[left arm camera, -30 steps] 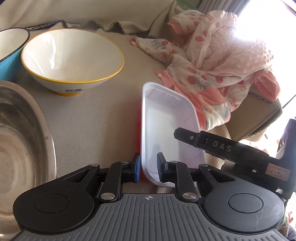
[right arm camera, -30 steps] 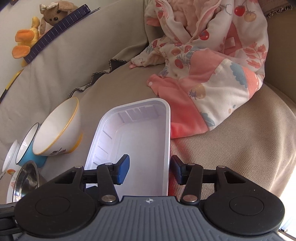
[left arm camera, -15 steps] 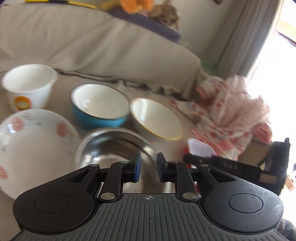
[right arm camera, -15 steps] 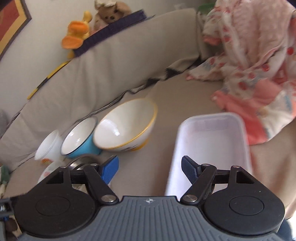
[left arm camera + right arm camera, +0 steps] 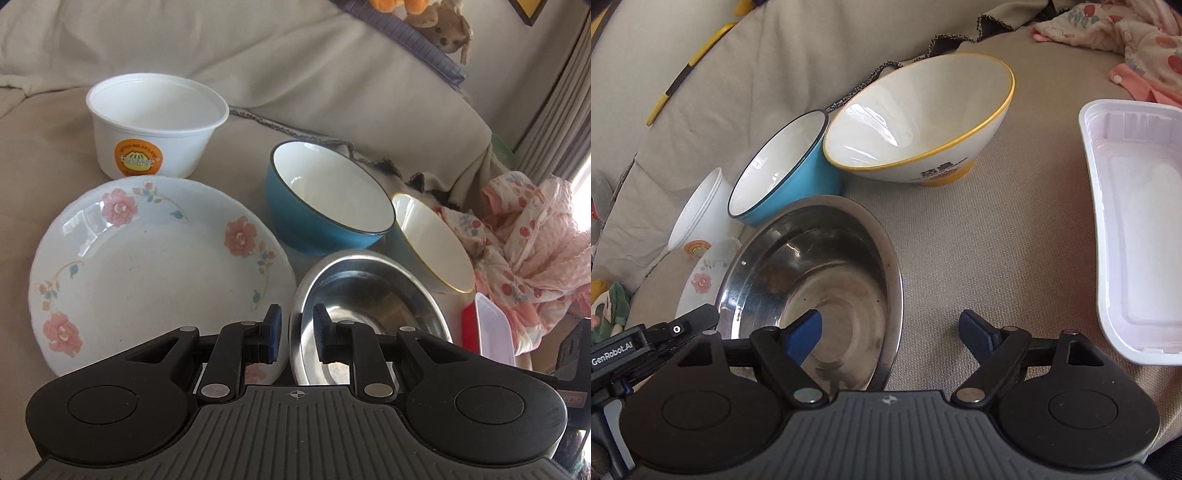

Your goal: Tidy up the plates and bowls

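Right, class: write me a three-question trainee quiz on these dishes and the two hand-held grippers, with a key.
1. True or false: the steel bowl holds food.
2. Which bowl touches the blue bowl? A) yellow-rimmed bowl B) a red bowl C) a glass bowl
3. Fill in: the right hand-held gripper is ____.

Key:
1. False; it is empty.
2. A.
3. Open, straddling the steel bowl's rim.

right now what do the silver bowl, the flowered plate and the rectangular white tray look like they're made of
Silver bowl: metal, likely stainless steel, with dull mirror reflections and scuffs.
Flowered plate: glazed ceramic or opal glass, glossy with printed pink flowers.
Rectangular white tray: thin plastic, semi-translucent with moulded ribs and a rolled rim.
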### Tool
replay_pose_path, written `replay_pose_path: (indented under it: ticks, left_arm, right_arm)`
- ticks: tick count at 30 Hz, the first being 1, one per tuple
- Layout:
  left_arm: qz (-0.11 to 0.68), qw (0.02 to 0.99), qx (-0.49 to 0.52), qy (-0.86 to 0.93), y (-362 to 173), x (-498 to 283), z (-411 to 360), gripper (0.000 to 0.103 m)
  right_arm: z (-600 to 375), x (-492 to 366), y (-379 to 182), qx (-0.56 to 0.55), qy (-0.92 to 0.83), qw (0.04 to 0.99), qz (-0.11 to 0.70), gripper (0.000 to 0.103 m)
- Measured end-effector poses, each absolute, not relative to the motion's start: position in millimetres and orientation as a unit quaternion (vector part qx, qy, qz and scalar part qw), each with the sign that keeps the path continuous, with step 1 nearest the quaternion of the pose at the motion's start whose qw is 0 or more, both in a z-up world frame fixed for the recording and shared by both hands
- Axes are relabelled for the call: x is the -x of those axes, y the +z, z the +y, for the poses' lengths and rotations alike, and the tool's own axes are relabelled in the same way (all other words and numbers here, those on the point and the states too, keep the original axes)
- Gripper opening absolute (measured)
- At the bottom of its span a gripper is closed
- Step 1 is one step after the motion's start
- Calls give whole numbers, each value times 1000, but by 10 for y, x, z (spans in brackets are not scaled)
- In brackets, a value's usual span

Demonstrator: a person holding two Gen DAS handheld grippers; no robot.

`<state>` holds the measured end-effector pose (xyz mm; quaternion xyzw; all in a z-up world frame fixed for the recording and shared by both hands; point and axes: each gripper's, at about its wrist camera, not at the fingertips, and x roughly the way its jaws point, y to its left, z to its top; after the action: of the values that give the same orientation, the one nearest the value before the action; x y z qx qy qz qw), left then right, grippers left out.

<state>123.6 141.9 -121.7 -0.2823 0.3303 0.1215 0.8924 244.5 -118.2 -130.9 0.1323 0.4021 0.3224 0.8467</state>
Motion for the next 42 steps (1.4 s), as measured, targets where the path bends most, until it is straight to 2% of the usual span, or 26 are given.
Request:
replay_pose_path:
  ticks: [2, 7, 13, 17, 24, 31, 35, 42]
  left_arm:
    - [335, 891, 284, 114, -1228, -1295, 1427, 21]
    - [349, 888, 282, 105, -1259, -1364, 1443, 20]
    - [358, 889, 271, 89, -1234, -1309, 1331, 20]
    - [383, 882, 268, 52, -1224, -1246, 1177, 20]
    - [426, 865, 265, 11, -1359, -1168, 965, 19]
    - [406, 874, 267, 30, -1264, -1156, 1037, 19]
    - [400, 872, 280, 37, -1260, -1175, 1107, 19]
    - [406, 864, 295, 39, -1378, -1335, 1104, 19]
  right_arm:
    - [-1139, -2463, -1320, -112, 346, 840, 403, 103]
    - [-1040, -2429, -1292, -78, 334, 846, 409, 103]
    - [-889, -2296, -1268, 17, 350, 849, 395, 102]
    - [-1012, -2210, -1207, -5, 344, 856, 386, 81]
    - [-1276, -2180, -1186, -7, 308, 871, 382, 73]
    - [-1283, -2138, -1271, 3, 285, 876, 389, 73]
    - [-1311, -2064, -1250, 2, 289, 879, 379, 81]
    - [-1411, -2050, -1147, 1, 280, 890, 359, 81]
